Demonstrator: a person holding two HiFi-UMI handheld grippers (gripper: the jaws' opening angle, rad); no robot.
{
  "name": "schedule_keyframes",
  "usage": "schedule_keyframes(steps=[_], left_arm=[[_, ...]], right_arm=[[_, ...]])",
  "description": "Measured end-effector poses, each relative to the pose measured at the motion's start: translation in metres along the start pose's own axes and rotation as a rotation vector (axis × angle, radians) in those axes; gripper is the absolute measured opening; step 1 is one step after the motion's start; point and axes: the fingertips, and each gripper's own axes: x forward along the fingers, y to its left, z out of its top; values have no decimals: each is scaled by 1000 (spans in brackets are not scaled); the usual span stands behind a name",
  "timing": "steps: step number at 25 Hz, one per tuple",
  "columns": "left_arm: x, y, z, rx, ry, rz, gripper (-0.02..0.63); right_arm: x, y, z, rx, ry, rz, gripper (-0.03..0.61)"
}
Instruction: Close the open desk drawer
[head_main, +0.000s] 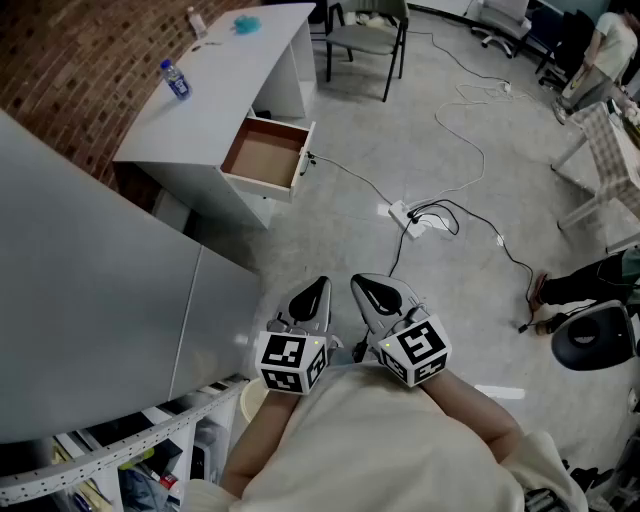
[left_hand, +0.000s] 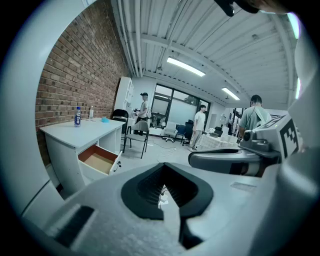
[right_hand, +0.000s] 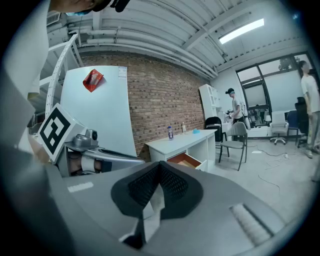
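Observation:
A white desk (head_main: 215, 100) stands against the brick wall, some way ahead of me. Its drawer (head_main: 268, 155) is pulled out, showing a bare brown bottom and a small handle on its front. The same drawer (left_hand: 98, 160) shows at the left of the left gripper view, and the drawer (right_hand: 186, 160) sits mid-frame in the right gripper view. My left gripper (head_main: 318, 288) and right gripper (head_main: 362, 285) hover side by side close to my body, well short of the desk. Both are shut with nothing between their jaws.
A water bottle (head_main: 175, 79) and small items lie on the desktop. A chair (head_main: 370, 40) stands beyond the desk. Cables and a power strip (head_main: 405, 215) trail over the concrete floor. A tall grey panel (head_main: 90, 300) and shelving stand at my left. People stand far off.

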Motion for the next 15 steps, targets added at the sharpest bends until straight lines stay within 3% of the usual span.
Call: schedule_keyframes(steps=[15], left_arm=[[-5, 11, -4, -16, -2, -13, -3]], right_arm=[[6, 10, -2, -28, 18, -19, 2]])
